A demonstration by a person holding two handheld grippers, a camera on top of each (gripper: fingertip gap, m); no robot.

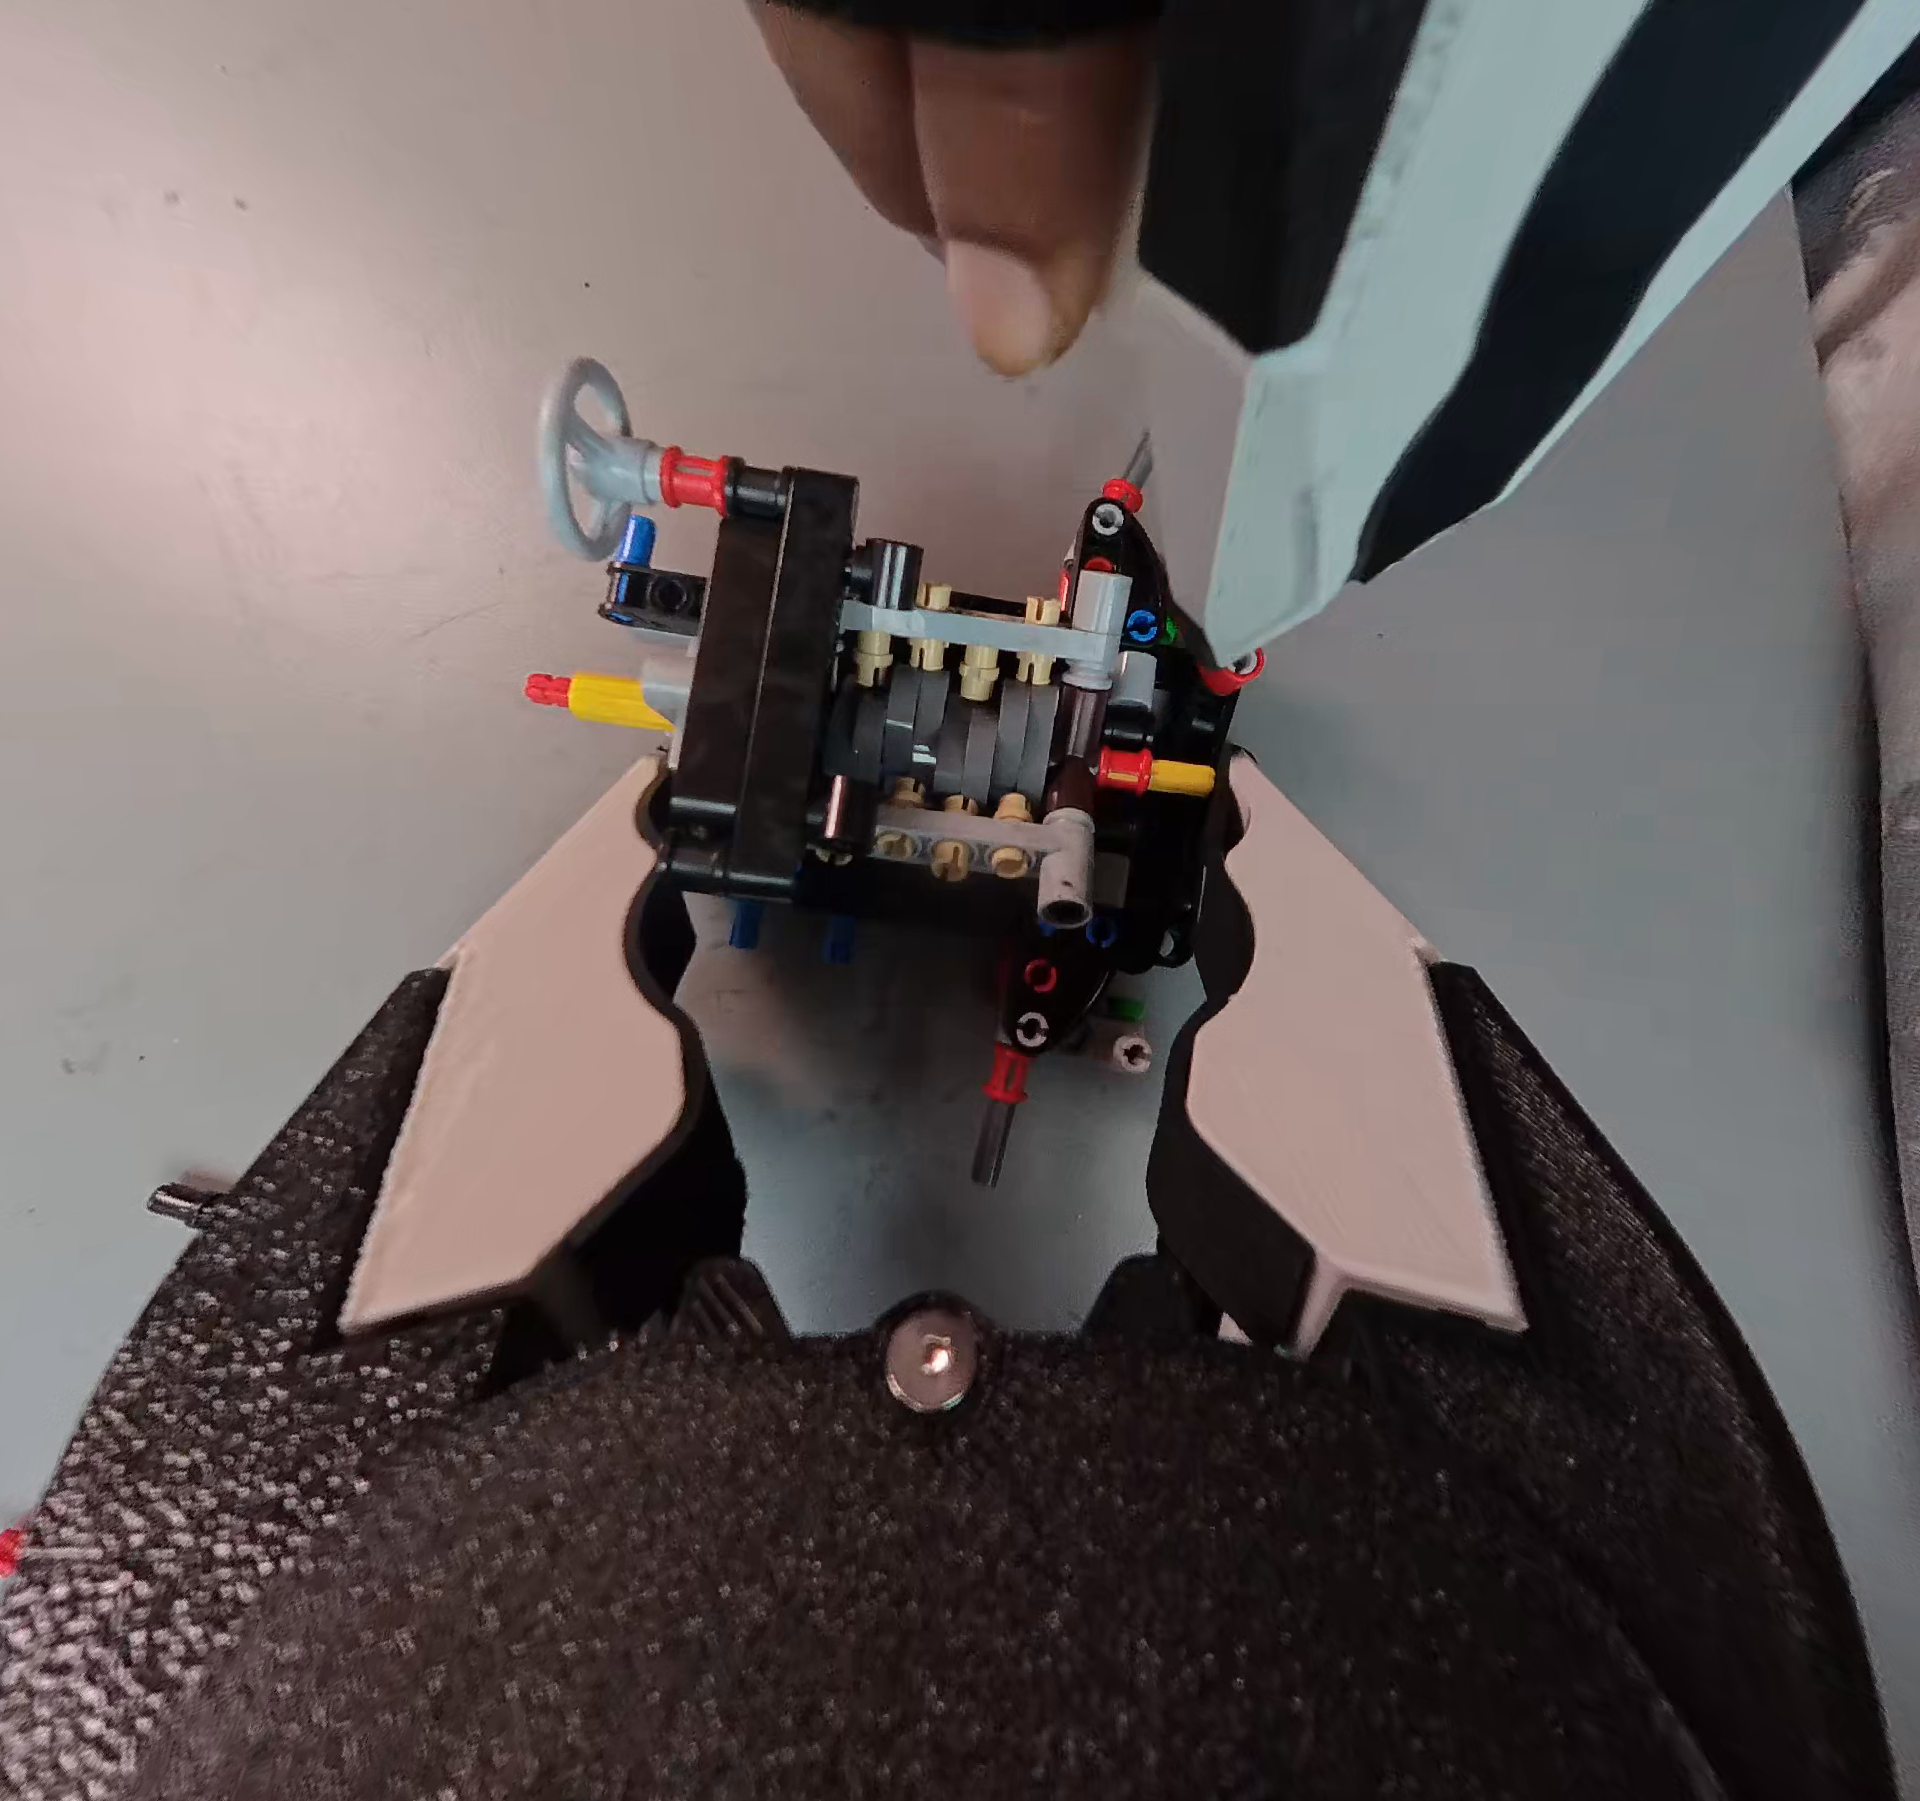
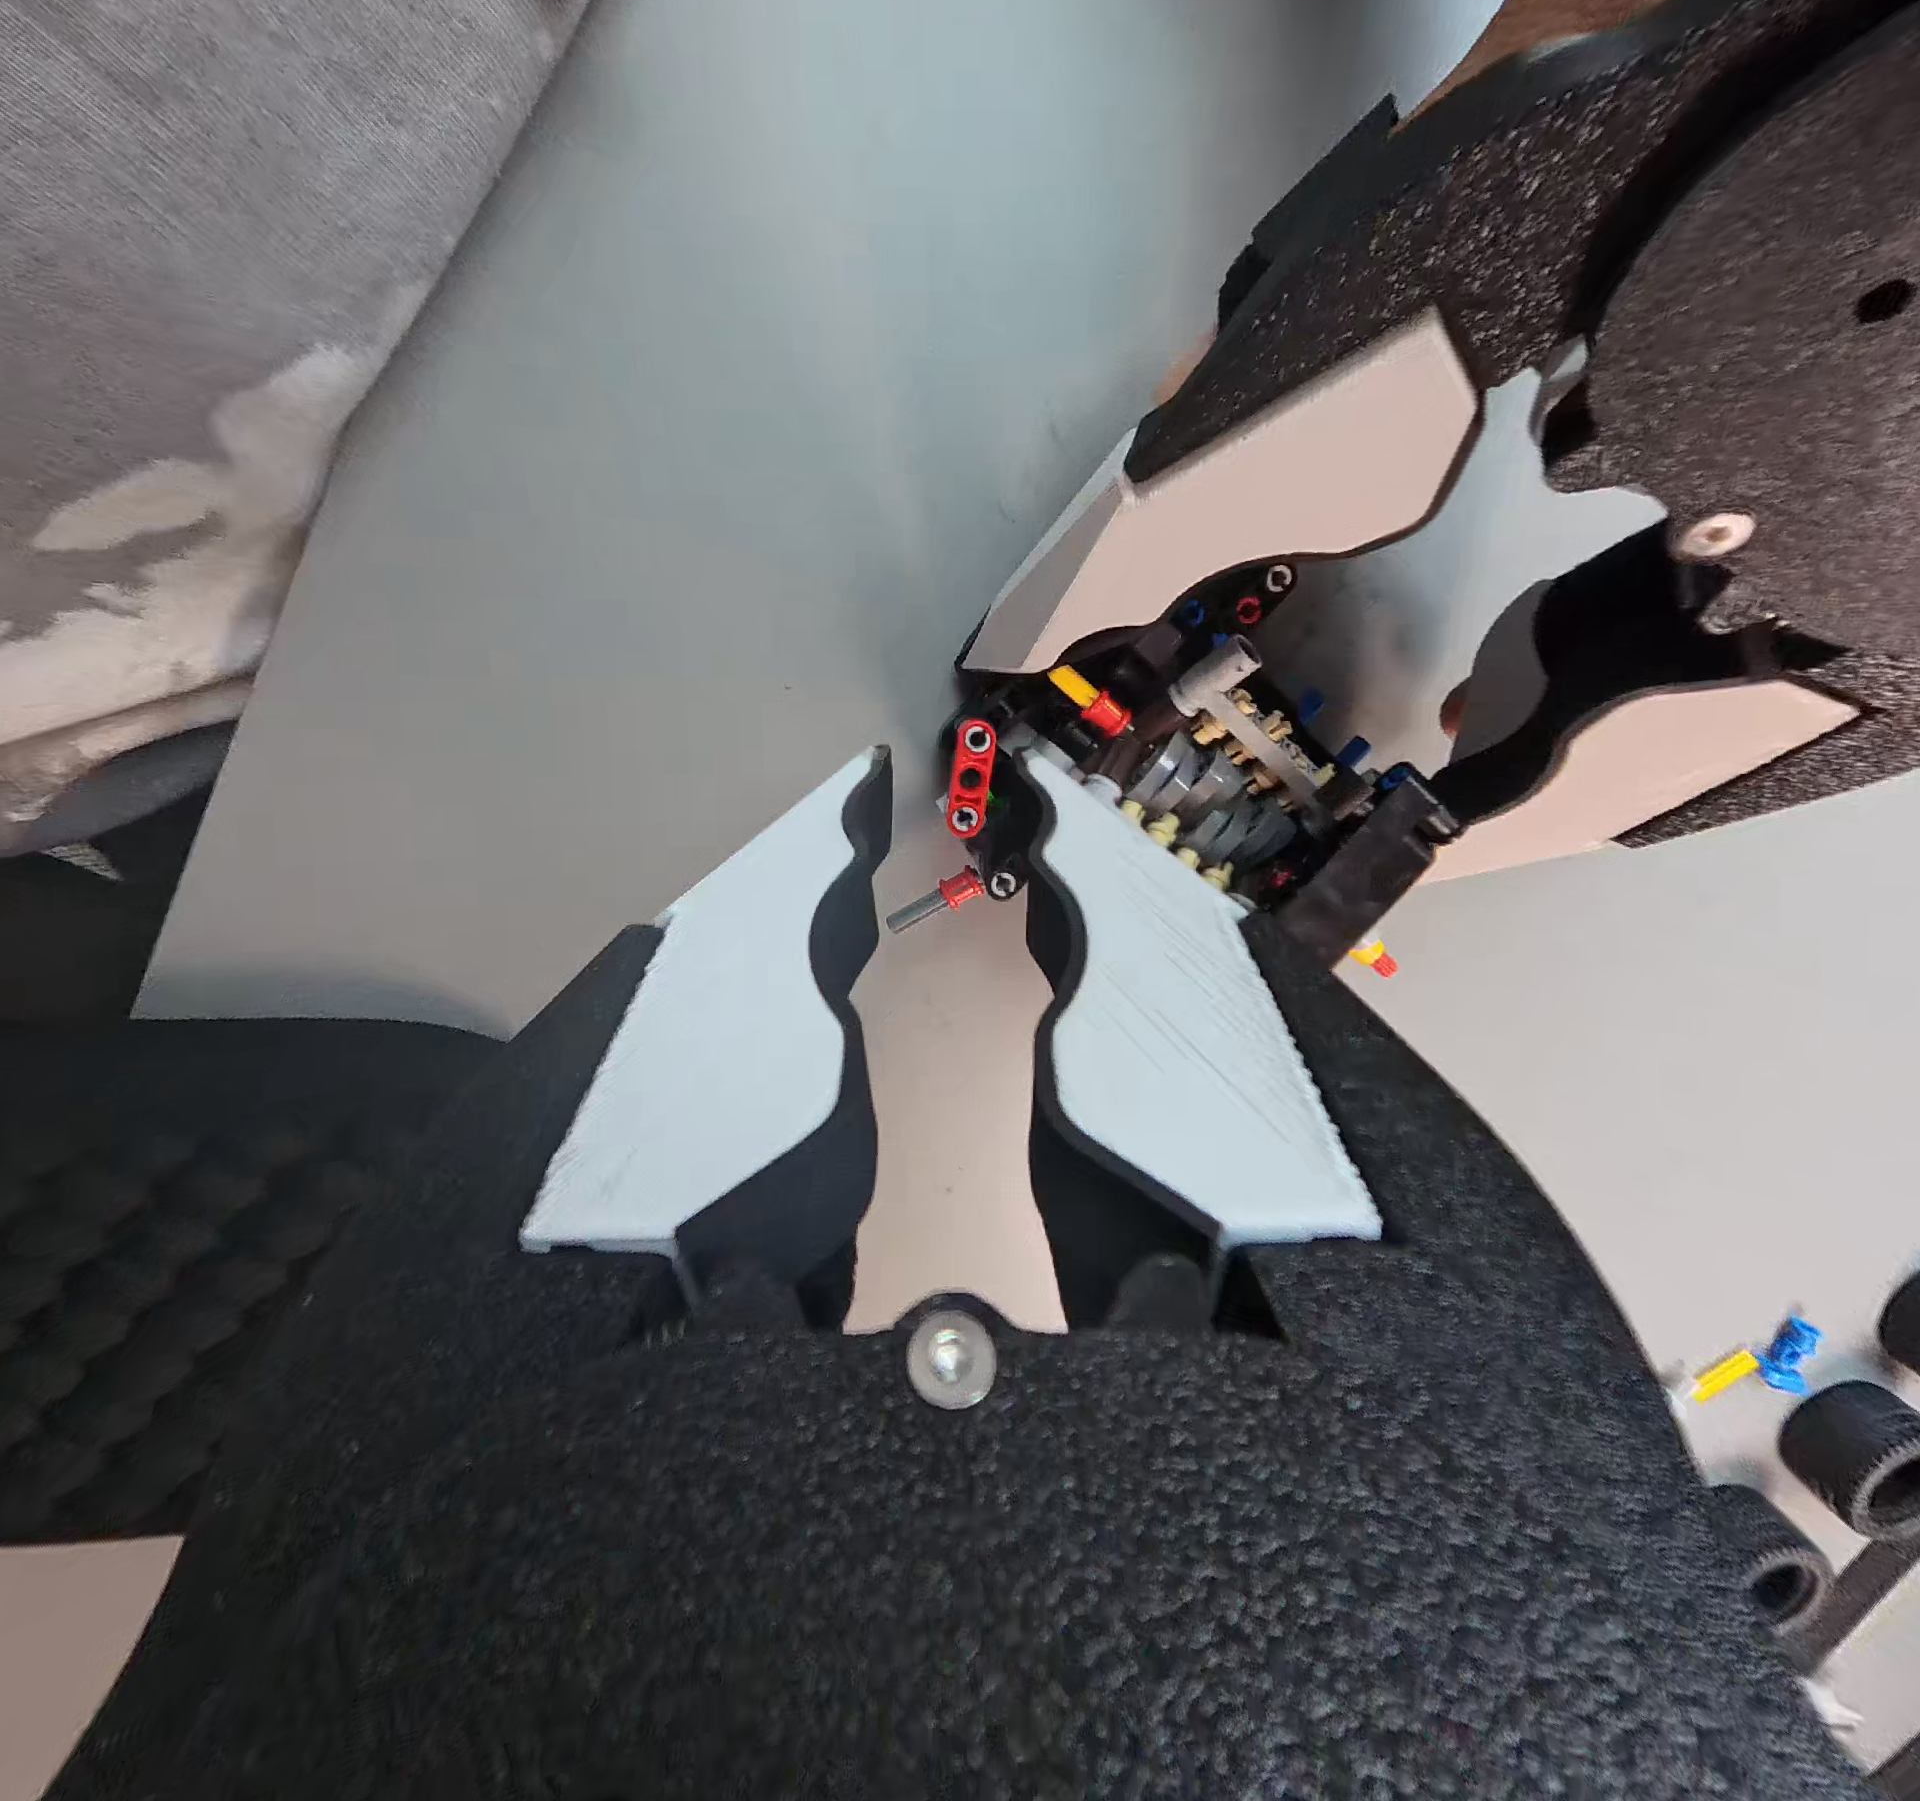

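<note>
A black building-toy mechanism (image 1: pixel 925 712) has grey gears, tan pins, a grey steering wheel (image 1: pixel 587 458) and red and yellow axles. My left gripper (image 1: pixel 940 785), with beige fingers, is shut on its two sides and holds it over the grey table. In the right wrist view the mechanism (image 2: pixel 1216 785) sits between those beige fingers (image 2: pixel 1247 504). My right gripper (image 2: pixel 951 764), with pale blue fingers, is open. A red three-hole beam (image 2: pixel 971 777) on the end of the mechanism lies between its tips. One blue finger (image 1: pixel 1340 421) reaches the mechanism's right end in the left wrist view.
A person's hand (image 1: pixel 997 193) hangs above the mechanism. Black tyres (image 2: pixel 1860 1460), a blue and yellow piece (image 2: pixel 1756 1367) and a yellow and red pin (image 2: pixel 1377 956) lie on the grey table (image 2: pixel 623 504). Grey fabric (image 2: pixel 156 297) borders the table's edge.
</note>
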